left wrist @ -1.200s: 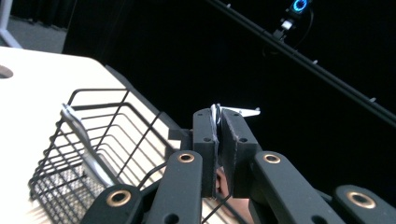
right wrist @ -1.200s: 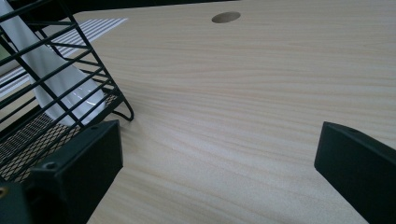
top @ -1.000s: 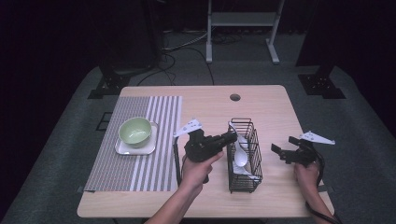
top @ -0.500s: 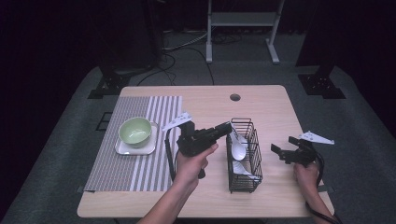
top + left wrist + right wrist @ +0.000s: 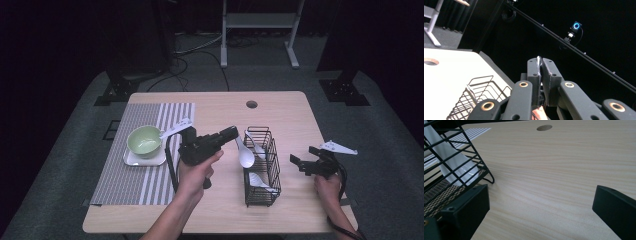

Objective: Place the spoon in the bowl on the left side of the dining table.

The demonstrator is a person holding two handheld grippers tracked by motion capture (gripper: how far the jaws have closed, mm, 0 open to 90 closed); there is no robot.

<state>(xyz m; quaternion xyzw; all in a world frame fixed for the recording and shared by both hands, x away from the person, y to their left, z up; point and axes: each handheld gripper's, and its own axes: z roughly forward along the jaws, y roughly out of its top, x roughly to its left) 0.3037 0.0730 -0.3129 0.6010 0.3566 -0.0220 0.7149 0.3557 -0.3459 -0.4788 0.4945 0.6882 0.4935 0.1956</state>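
1. A wooden table (image 5: 280,210) carried a striped placemat (image 5: 125,180) on the left and a black wire basket (image 5: 262,197) right of centre.
2. The work in hand appeared to be moving white spoons out of the basket to the place setting – a green bowl (image 5: 144,140) on a white square plate (image 5: 145,160).
3. 1 white spoon (image 5: 245,154) was clear of the basket rim, lifted just left of it by its handle; it had not reached the bowl.
4. At least 1 more spoon (image 5: 261,180) lay inside the basket, so most of the job looked undone.
5. The left gripper (image 5: 234,135) had its jaws pressed together on the thin white spoon handle – the left gripper view showed a white edge (image 5: 538,61) pinched between them.
6. The right gripper (image 5: 306,161) rested low at the right of the table, jaws spread wide, holding and touching nothing, with bare wood between them in the right gripper view.
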